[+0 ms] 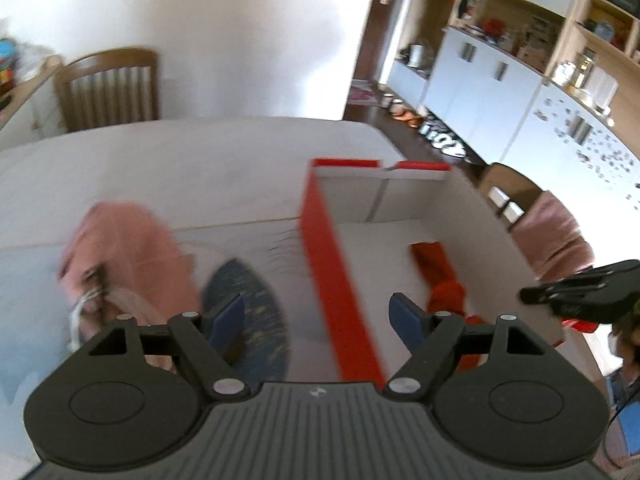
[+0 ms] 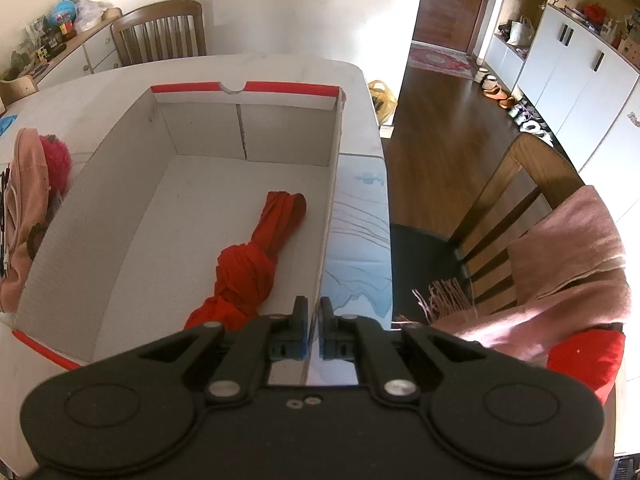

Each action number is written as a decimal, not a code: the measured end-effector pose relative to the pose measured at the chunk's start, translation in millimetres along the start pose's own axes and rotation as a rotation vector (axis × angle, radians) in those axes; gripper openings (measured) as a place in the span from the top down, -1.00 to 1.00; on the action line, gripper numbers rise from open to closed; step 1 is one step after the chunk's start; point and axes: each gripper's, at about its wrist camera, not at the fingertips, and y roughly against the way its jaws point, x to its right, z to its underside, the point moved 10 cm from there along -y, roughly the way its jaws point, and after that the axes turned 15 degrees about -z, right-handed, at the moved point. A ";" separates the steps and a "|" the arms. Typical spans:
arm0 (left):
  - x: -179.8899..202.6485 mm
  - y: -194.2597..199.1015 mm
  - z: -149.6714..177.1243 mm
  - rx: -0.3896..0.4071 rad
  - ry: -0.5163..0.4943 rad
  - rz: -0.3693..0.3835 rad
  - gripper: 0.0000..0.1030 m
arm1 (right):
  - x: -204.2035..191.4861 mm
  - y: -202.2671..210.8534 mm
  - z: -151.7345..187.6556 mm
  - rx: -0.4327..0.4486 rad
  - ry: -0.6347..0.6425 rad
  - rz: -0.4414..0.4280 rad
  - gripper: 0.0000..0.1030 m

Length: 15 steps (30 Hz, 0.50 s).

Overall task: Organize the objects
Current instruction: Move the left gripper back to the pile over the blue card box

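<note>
The left hand-held gripper (image 1: 316,320) is released; its two blue pads stand wide apart and nothing is between them; it hangs right over the red left wall of the box (image 1: 320,216), one pad on the outside and one on the inside. The right hand-held gripper (image 2: 315,320) is clenched; its jaws are nearly together on the near right wall of the box, and I judge that it pinches this thin wall to steady the box, though the contact itself is hard to make out.

The red cloth bundle (image 2: 248,264) lies already inside the box, on its floor, close to the right wall; its long axis runs from the near corner away toward the far wall.

What is still outside lies on the worktop (image 1: 180,152) to the left of the box: a pink cloth item (image 1: 120,248) and, just beside it and nearer to the box, a dark blue patterned piece (image 1: 256,292). Both are to the left of the left hand-held gripper, and below it; so the left hand is the nearer one for them, and the coming move, as I judge, must go leftward and down.

The left view is blurred; what the blue piece is I cannot tell, and the white cord near the pink item is unclear. In the right view the pink item is cut off by the box wall; a red fluffy thing (image 2: 58,156) sits against it.
</note>
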 end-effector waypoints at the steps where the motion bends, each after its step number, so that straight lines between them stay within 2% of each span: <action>1: -8.5 0.6 4.0 -0.002 0.012 -0.014 -0.53 | 0.0 -0.2 -0.2 0.000 0.001 0.002 0.93; 9: -75.2 4.0 40.1 -0.051 0.123 -0.085 -0.57 | 0.2 -0.4 -0.5 -0.003 -0.015 0.009 0.93; 15: -118.0 4.5 65.8 -0.080 0.182 -0.174 -0.57 | 1.5 -1.8 -1.1 -0.005 -0.028 0.016 0.95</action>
